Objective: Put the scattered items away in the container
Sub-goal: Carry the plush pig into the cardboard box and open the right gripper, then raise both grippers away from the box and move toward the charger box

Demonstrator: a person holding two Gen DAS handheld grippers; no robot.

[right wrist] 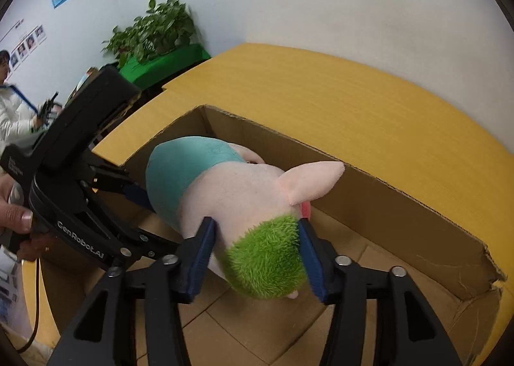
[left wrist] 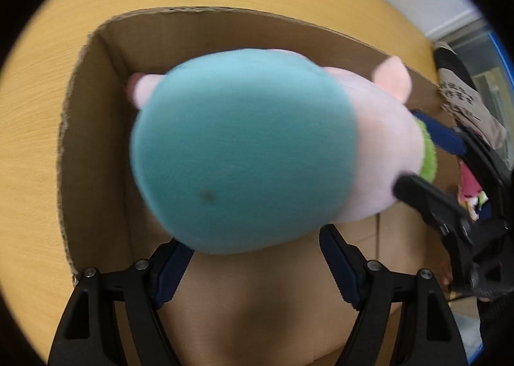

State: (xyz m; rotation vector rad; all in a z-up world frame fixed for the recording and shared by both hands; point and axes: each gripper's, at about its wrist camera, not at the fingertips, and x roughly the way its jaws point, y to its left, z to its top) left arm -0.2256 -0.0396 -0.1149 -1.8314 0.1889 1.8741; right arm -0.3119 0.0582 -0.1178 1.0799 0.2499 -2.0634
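Over the cardboard box (right wrist: 401,205) I am lowering the plush pig (right wrist: 237,202): left gripper (left wrist: 253,266) clamping its teal body, right gripper (right wrist: 257,257) straddling its green head, pads seemingly loosening. Uneven release is risking the pig swinging, snagging the box wall, tipping onto the table (right wrist: 353,102).

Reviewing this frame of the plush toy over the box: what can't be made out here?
- Left wrist view: the plush toy is blurred and hides most of the cardboard box floor and the left gripper fingertips.
- Right wrist view: whether the right gripper pads press the toy's green end; its face is turned away.
- Both views: other scattered items, none in frame.
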